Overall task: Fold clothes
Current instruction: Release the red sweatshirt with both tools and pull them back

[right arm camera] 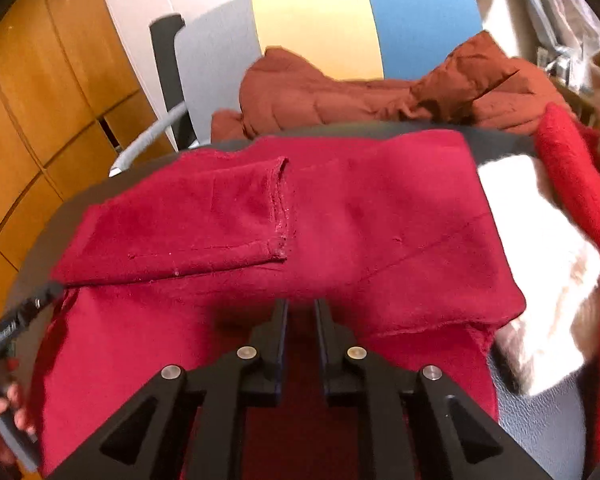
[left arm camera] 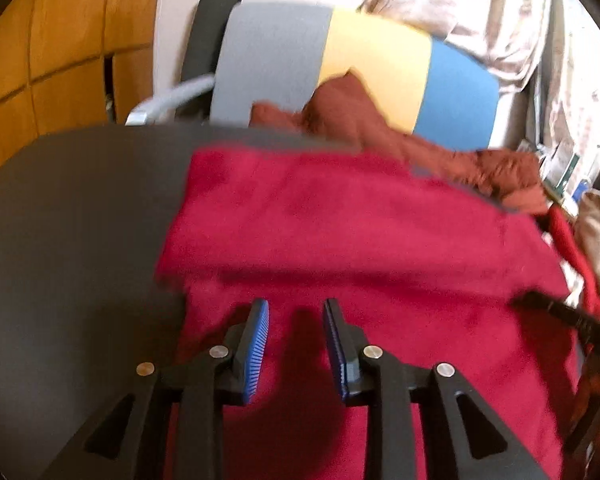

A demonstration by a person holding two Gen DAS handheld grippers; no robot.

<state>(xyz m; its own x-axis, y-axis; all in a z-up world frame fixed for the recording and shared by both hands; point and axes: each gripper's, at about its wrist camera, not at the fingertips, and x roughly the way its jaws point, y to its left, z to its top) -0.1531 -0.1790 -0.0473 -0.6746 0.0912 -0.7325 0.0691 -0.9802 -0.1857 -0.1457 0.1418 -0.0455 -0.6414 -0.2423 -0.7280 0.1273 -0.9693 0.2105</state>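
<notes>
Blurring the left view, left gripper (left arm camera: 296,308) gapes empty; right gripper (right arm camera: 300,304) narrowly parted over crimson garment (right arm camera: 340,220).

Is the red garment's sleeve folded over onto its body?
Yes. In the right wrist view the sleeve lies flat across the body of the red garment, its cuff edge near the middle.
</notes>
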